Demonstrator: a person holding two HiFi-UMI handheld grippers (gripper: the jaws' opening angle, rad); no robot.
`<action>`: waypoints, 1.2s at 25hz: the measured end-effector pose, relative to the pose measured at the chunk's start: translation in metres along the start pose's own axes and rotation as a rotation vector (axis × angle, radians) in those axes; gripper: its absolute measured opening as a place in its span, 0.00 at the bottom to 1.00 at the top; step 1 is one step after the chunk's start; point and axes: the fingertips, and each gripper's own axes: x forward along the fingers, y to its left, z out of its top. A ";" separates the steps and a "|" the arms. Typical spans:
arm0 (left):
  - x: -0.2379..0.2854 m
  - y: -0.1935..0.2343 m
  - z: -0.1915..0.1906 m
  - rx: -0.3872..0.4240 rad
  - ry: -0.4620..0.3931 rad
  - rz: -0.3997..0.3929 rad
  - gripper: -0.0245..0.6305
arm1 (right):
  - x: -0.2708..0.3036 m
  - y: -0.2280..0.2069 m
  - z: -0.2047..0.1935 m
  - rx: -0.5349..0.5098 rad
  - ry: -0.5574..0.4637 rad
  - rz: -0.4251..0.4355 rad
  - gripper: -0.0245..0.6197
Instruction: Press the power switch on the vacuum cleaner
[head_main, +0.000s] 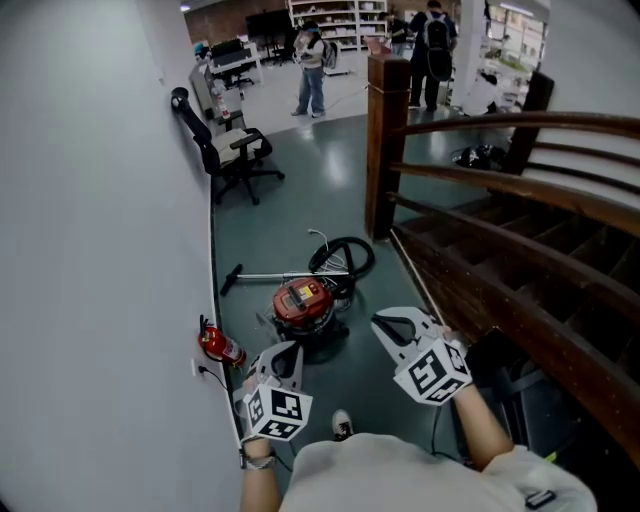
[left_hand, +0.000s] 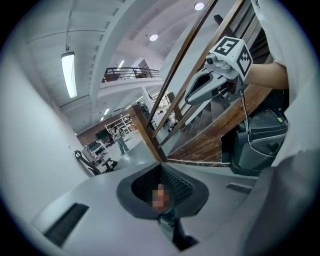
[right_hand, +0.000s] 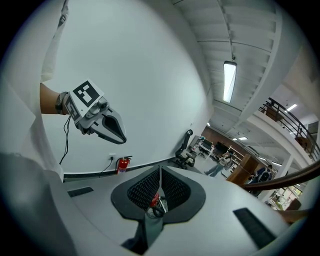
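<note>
Grey-green hall floor (head_main: 300, 190), white wall (head_main: 100, 220) on my left, dark wooden staircase (head_main: 470, 280) on my rt. The red canister vacuum cleaner (head_main: 302, 303) sits on the floor ahead of me, btwn the wall and the stair foot. Its black hose (head_main: 366, 256) is coiled just behind it and its wand (head_main: 280, 276) lies flat, pointing toward the wall. The vac's power switch is too small to pick out from here.

My left gripper (head_main: 290, 350) is held low in front of me, jaws pressed together w/ nothing btwn them. It's near the vac but not touching. My right gripper (head_main: 385, 325) is level w/ it on the stair side, jaws likewise closed tight & empty, also clear of the vac.

In the right gripper view a bit of the red vac shows just below the closed pads. A red fire extinguisher (right_hand: 121, 164) stands at the wall's foot, w/ a black office chair (right_hand: 186, 150) further along the wall. In the head view the extinguisher is just left of my left gripper.

Bkgd: people (head_main: 312, 70) standing near shelving at the hall's far end.
</note>
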 end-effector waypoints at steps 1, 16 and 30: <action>0.003 0.004 -0.002 0.001 0.000 -0.002 0.03 | 0.005 -0.001 0.000 0.000 0.002 0.001 0.09; 0.034 0.064 -0.018 0.031 -0.004 -0.033 0.03 | 0.069 -0.020 0.015 0.024 0.020 -0.013 0.09; 0.055 0.096 -0.036 0.004 0.020 -0.023 0.03 | 0.100 -0.030 0.015 0.026 0.034 -0.002 0.09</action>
